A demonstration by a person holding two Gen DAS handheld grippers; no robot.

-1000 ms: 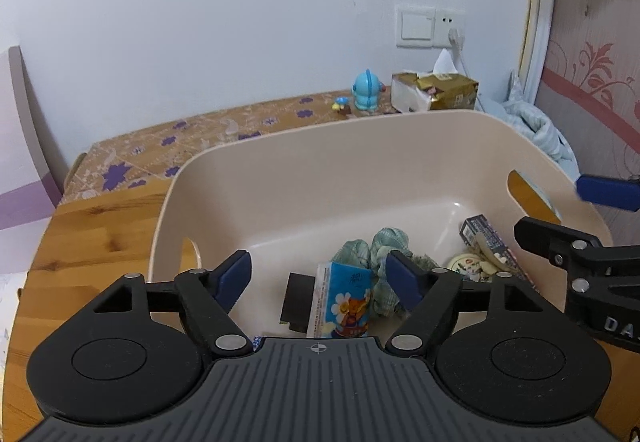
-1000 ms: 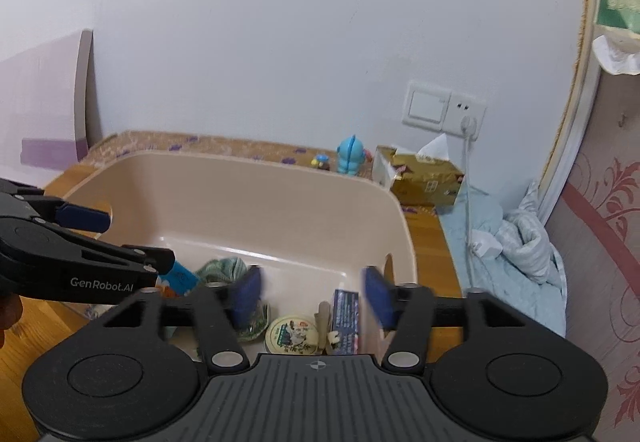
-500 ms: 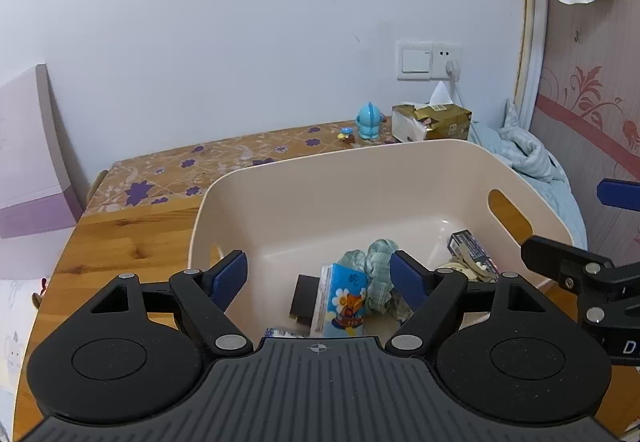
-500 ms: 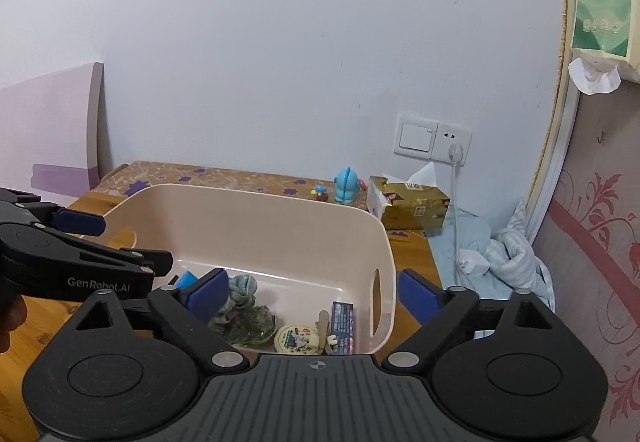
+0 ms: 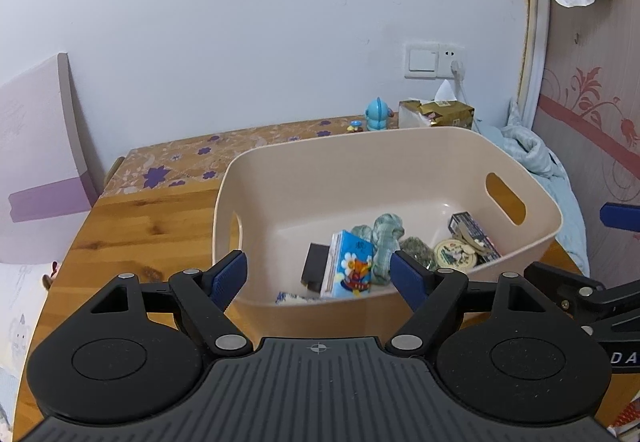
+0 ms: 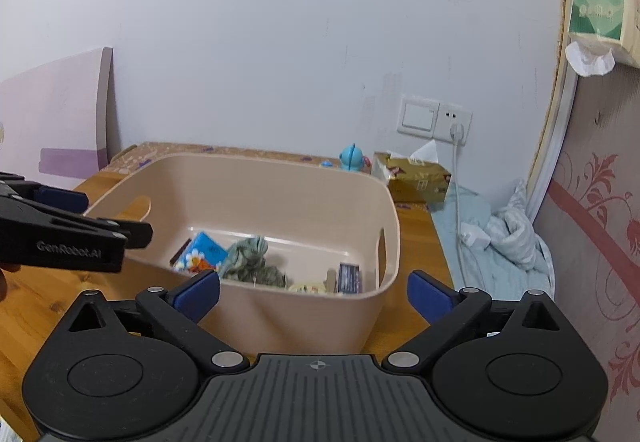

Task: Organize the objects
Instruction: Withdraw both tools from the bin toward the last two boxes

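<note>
A beige plastic bin (image 5: pixel 400 138) (image 6: pixel 280 166) stands on the wooden table (image 5: pixel 140 230). Inside lie a blue tissue pack (image 5: pixel 350 266) (image 6: pixel 202 252), a green cloth bundle (image 5: pixel 386 230) (image 6: pixel 248 250), a round printed tin (image 5: pixel 456 254) and a dark small box (image 5: pixel 468 226) (image 6: pixel 349 276). My left gripper (image 5: pixel 318 278) hovers open and empty before the bin's near wall. My right gripper (image 6: pixel 314 294) stands at the bin's near right corner. Its jaws are opening wide, with nothing pressed between the pads.
A gold tissue box (image 5: pixel 438 112) and a blue figurine (image 5: pixel 378 114) sit by the wall behind the bin. Light-blue bedding (image 5: pixel 532 154) lies to the right. A purple-and-white board (image 5: pixel 36 146) leans at the left. A plugged cable (image 6: pixel 456 182) hangs from the socket.
Both grippers have drawn back from the bin, which now looks smaller and farther. The right jaws have spread much wider. The left jaws look about the same.
</note>
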